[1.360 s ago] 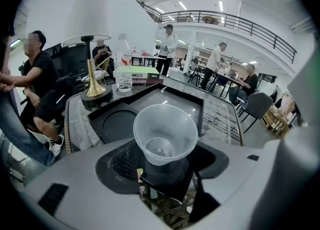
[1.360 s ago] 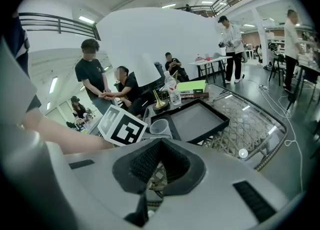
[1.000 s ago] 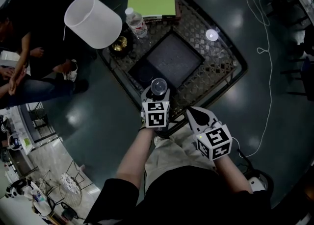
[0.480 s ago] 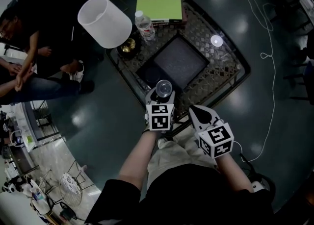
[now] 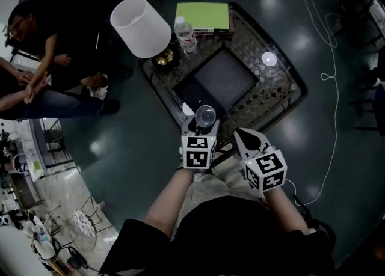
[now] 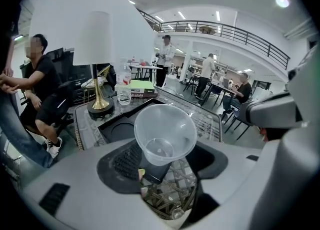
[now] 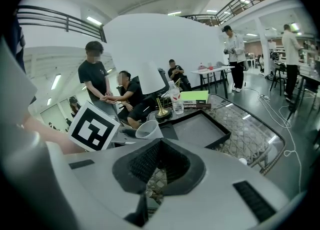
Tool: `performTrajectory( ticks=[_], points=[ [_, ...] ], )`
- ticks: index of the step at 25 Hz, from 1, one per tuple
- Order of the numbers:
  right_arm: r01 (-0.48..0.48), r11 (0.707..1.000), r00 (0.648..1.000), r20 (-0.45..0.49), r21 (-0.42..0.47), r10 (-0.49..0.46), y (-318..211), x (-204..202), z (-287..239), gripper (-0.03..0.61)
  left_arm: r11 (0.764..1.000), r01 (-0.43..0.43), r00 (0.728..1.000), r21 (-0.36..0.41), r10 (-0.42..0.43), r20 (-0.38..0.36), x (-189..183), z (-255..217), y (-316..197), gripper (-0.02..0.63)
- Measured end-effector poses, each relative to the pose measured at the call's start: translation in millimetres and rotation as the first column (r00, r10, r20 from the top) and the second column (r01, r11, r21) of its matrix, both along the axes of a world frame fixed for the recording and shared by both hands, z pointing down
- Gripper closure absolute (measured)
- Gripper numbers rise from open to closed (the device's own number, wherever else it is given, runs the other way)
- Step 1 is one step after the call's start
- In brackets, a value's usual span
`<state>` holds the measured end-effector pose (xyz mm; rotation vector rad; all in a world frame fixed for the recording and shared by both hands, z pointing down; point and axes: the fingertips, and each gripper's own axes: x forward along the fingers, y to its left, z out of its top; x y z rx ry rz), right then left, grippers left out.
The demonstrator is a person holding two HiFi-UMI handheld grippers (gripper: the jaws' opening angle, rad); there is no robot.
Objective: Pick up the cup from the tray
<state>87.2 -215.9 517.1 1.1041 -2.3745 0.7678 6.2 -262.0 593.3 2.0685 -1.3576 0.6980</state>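
Note:
A clear plastic cup (image 5: 204, 115) is held upright in my left gripper (image 5: 201, 127), just over the near corner of the dark square tray (image 5: 224, 76). In the left gripper view the empty cup (image 6: 162, 136) sits between the jaws of the left gripper (image 6: 162, 163), with the tray (image 6: 112, 126) behind and below it. My right gripper (image 5: 243, 139) hangs to the right at the table's near edge, jaws together and empty. Its own view shows the right gripper (image 7: 159, 166), with the cup (image 7: 147, 130) to the left and the tray (image 7: 200, 126) ahead.
The tray lies on a woven glass-topped table (image 5: 274, 88). A lamp with a white shade (image 5: 141, 25), a water bottle (image 5: 186, 33) and a green book (image 5: 203, 16) stand at the far side. Seated people (image 5: 36, 82) are left; a cable (image 5: 328, 76) runs along the floor at the right.
The left gripper keeps hold of the cup and has drawn slightly back toward me. The head view has shifted, so the table sits lower and further right. The right gripper barely moved.

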Motion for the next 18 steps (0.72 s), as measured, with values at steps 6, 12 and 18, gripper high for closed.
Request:
performTrajectory(
  ticks=[6,12,18],
  points=[
    [0.002,1.000,1.000,-0.001,0.021,-0.002,-0.4,-3.1,-5.8,0.568,1.000,0.010,1.000,0.016,-0.009,-0.023,-4.0,-15.3,10.4,0.336],
    [0.011,0.999,1.000,-0.006,0.039,-0.011,2.6,-6.4,-11.7,0.568,0.999,0.022,0.999,0.025,-0.020,-0.044,-9.3,-32.9,22.6,0.336],
    [0.029,0.998,0.999,-0.013,0.054,-0.029,7.7,-12.7,-14.9,0.568,0.999,0.015,0.997,0.034,-0.012,-0.077,-13.3,-49.5,38.1,0.336]
  ],
)
